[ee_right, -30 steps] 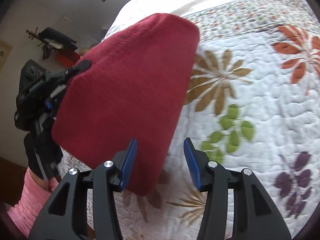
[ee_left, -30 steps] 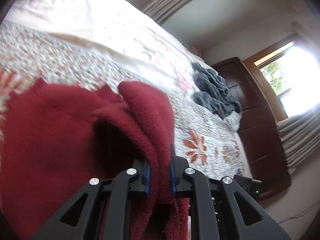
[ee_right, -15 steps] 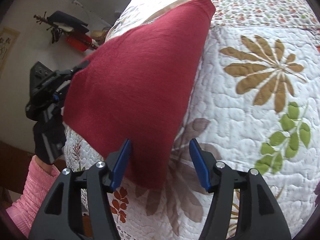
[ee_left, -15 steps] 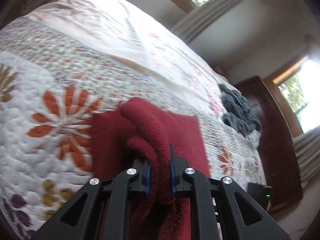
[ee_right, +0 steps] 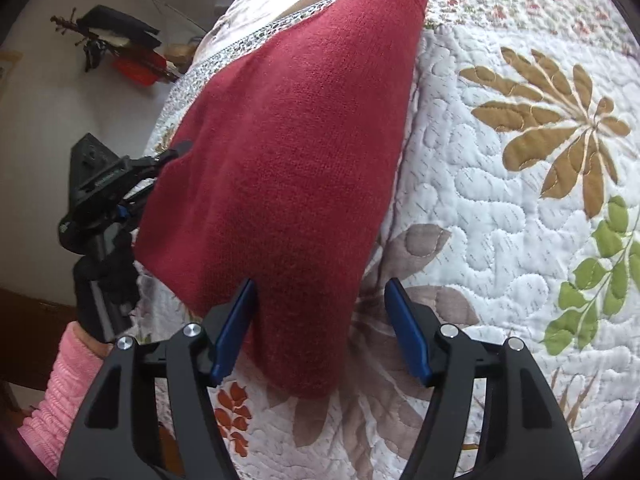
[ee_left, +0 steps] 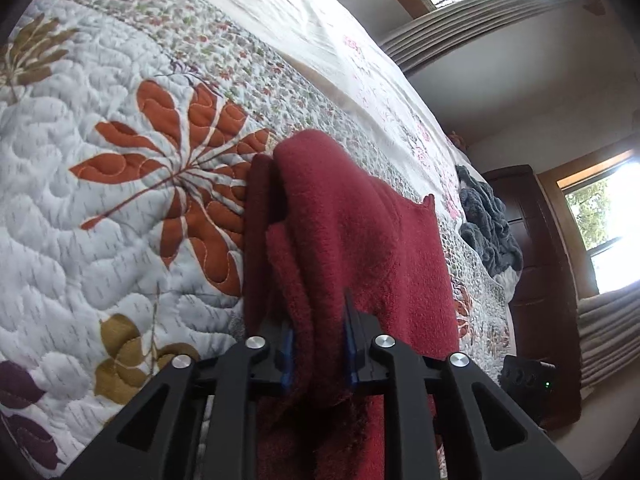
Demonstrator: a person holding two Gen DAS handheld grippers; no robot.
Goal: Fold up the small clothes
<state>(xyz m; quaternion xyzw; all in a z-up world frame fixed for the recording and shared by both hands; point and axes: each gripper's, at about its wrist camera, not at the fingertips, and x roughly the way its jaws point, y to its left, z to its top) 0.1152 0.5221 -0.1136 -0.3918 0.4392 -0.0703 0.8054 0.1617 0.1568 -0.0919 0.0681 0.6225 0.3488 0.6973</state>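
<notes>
On a floral quilt (ee_right: 500, 208), our left gripper (ee_left: 318, 344) clamps a bunched edge of the red knit garment (ee_right: 296, 152), its blue pads pressed into the wool. Our right gripper (ee_right: 322, 326) stands wide open, the garment's near corner lying between its fingers, neither pad closed on it.

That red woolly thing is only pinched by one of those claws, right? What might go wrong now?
Yes. Only the left gripper clamps the red garment; the right gripper is open around its near corner.

1. The left holds a bunched wad, so releasing may leave a lump, not a flat fold.
2. Closing the right could pinch the quilt underneath too.
</notes>
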